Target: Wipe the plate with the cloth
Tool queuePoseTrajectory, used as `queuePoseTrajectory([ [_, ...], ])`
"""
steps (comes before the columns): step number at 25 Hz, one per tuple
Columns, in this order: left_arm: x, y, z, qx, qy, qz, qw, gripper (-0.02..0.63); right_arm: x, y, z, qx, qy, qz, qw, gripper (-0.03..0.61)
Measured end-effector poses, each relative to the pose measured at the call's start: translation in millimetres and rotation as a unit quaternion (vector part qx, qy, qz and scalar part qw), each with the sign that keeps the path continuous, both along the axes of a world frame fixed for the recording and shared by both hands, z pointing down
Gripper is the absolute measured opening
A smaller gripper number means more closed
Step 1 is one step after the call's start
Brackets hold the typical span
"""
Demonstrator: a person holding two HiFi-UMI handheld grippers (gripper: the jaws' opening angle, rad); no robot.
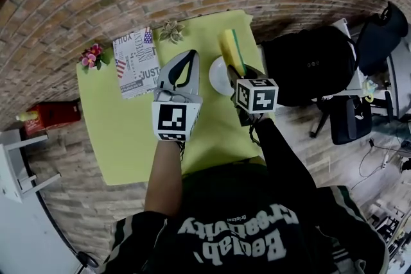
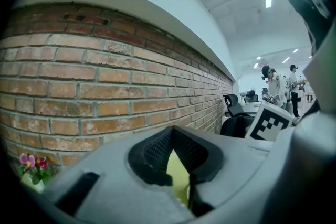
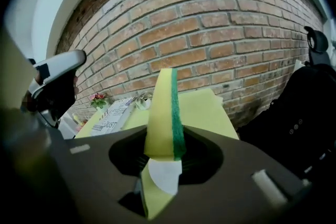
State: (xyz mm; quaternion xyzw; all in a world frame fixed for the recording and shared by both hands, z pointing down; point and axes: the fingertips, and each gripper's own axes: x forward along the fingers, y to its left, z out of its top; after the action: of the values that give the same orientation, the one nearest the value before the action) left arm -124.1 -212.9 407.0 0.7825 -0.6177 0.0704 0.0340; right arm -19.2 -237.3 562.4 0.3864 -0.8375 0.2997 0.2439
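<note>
right gripper (image 1: 243, 74) clamped on upright yellow sponge with green scouring face (image 1: 230, 47), over round white plate (image 1: 217, 76) on yellow-green table (image 1: 122, 131). left gripper (image 1: 191, 56) jaws together, empty, left of plate.

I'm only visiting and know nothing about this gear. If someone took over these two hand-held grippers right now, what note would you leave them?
Left gripper: jaws together, holding nothing, above the yellow-green table.
Right gripper: shut on the yellow-and-green sponge, which points toward the brick wall.
White plate: on the table near its right edge, partly under the right gripper.
Done: sponge is in hand. Whether any wiping has happened cannot be told.
Left: bring the sponge down onto the plate and wipe it.
</note>
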Motion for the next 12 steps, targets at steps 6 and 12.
queuePoseTrajectory([
  [6,-5,-3,11,-0.011,0.012,-0.009,0.9998,0.003,-3,3,27,-0.036,0.029,-0.017,0.999,0.133],
  [12,-1,-4,18,-0.024,0.025,0.0,0.9994,0.003,-19,20,49,-0.084,0.054,-0.076,0.992,0.133],
])
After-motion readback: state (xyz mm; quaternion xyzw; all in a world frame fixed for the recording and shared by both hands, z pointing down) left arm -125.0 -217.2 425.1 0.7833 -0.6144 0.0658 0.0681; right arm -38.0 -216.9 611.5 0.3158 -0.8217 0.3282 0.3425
